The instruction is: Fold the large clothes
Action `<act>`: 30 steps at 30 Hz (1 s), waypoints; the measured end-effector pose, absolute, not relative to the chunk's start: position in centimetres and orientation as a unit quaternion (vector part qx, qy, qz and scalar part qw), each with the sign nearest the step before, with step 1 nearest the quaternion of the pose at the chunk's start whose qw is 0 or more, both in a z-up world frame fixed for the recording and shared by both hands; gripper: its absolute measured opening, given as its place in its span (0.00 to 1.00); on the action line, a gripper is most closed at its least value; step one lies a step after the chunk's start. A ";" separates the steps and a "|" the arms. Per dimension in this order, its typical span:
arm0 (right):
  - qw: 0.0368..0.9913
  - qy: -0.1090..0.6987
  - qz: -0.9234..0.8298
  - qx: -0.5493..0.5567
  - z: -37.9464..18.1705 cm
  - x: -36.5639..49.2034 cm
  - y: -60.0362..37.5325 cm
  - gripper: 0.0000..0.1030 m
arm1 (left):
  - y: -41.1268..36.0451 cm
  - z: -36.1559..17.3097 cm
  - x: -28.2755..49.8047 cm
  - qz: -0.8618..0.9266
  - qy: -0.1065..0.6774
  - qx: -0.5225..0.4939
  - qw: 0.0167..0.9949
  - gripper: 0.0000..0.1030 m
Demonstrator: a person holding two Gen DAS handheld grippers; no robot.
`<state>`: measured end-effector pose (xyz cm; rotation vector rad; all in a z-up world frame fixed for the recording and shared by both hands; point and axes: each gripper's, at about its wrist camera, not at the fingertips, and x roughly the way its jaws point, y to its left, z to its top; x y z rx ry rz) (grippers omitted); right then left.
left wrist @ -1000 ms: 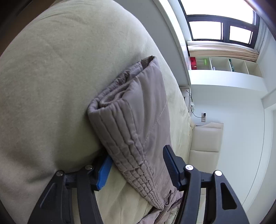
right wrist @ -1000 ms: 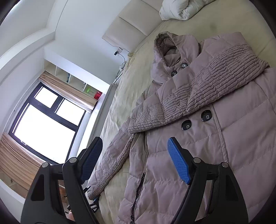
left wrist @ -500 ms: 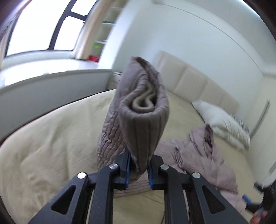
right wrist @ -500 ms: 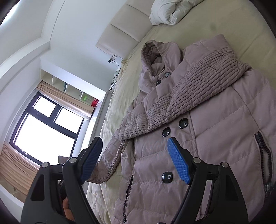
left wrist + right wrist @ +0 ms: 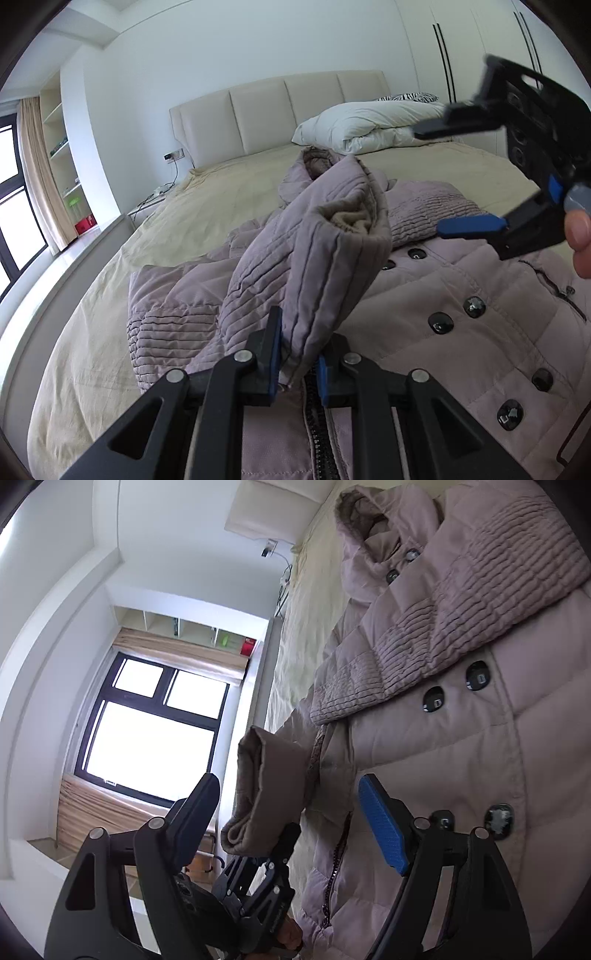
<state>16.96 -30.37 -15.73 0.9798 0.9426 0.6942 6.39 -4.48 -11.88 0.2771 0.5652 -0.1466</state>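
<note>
Left claw was open around the sleeve cuff a second ago; now it's clenched on it, cuff lifted off the bed and held over the coat front, near the zipper. Right claw stays released, hovering above the coat's button rows. Coat lies flat on the bed, hood toward the headboard.

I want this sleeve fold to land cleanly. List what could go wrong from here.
1. The left gripper pinches only the cuff end of the sleeve; the puffy fabric could slip out of the jaws before it is laid across the coat.
2. The right gripper hangs open above the coat, close to the left one; the two could collide.
3. The other sleeve already lies across the chest; dragging this one over may shift it.
</note>
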 end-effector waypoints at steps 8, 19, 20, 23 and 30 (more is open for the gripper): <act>0.709 0.501 0.344 0.359 -15.5 20.1 -23.9 0.54 | -4.9 -12.2 5.8 -0.083 0.275 0.156 0.945 0.17; 0.744 0.498 0.333 0.295 -11.5 22.8 -23.1 0.18 | -0.7 -12.1 5.7 -0.075 0.283 0.059 0.954 0.61; 0.753 0.486 0.335 0.291 -9.9 23.2 -23.6 0.17 | 0.1 -12.0 6.1 -0.074 0.290 0.035 0.954 0.61; 0.786 0.440 0.335 0.276 -4.3 24.1 -25.1 0.17 | 2.8 -12.4 8.0 -0.069 0.321 -0.042 0.944 0.61; 0.855 0.348 0.262 0.282 4.0 27.3 -35.7 0.17 | 6.2 -13.0 10.2 -0.046 0.345 -0.136 0.928 0.61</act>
